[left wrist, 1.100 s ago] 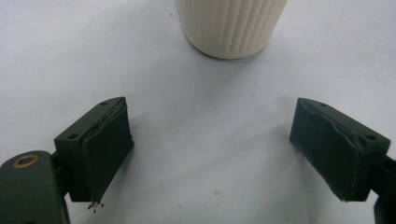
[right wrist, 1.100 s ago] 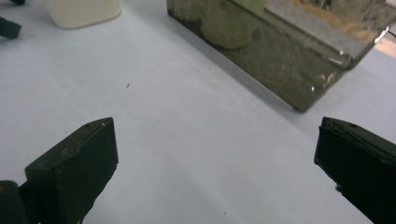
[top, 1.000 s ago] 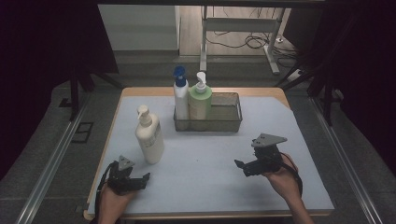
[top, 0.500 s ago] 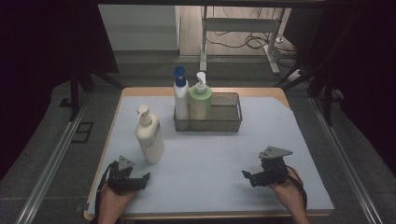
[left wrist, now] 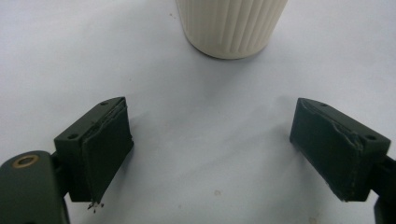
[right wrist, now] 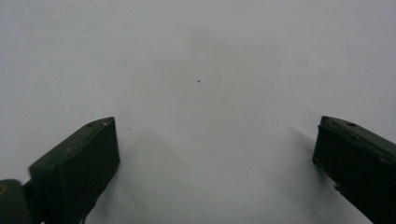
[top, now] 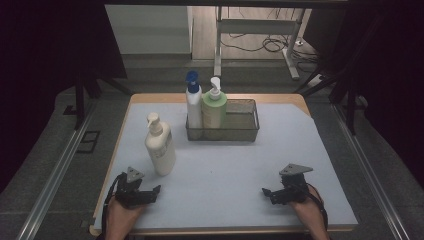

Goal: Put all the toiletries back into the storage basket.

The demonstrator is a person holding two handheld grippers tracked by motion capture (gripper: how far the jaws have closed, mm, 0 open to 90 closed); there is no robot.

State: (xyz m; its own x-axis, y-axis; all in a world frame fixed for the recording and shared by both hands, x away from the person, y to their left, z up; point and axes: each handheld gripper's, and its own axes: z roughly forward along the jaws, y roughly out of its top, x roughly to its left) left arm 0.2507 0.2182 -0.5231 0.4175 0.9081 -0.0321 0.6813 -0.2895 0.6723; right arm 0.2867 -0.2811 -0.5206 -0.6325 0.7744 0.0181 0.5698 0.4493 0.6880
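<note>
Pale blue mat (top: 240,165) on wooden table (top: 295,99), dim room, perhaps grey floor (top: 45,145)

Wide-open tool (right wrist: 217,163) low over pale table (right wrist: 201,56)

At the top edge of the left gripper view, the cream bottle (left wrist: 232,25) is cut off (only its ribbed base remains); both hands leave the high view's bottom edge.

Both grippers are black, each topped by a grey three-cornered plate (top: 295,169), with dark rectangular fingers (left wrist: 105,149).
</note>
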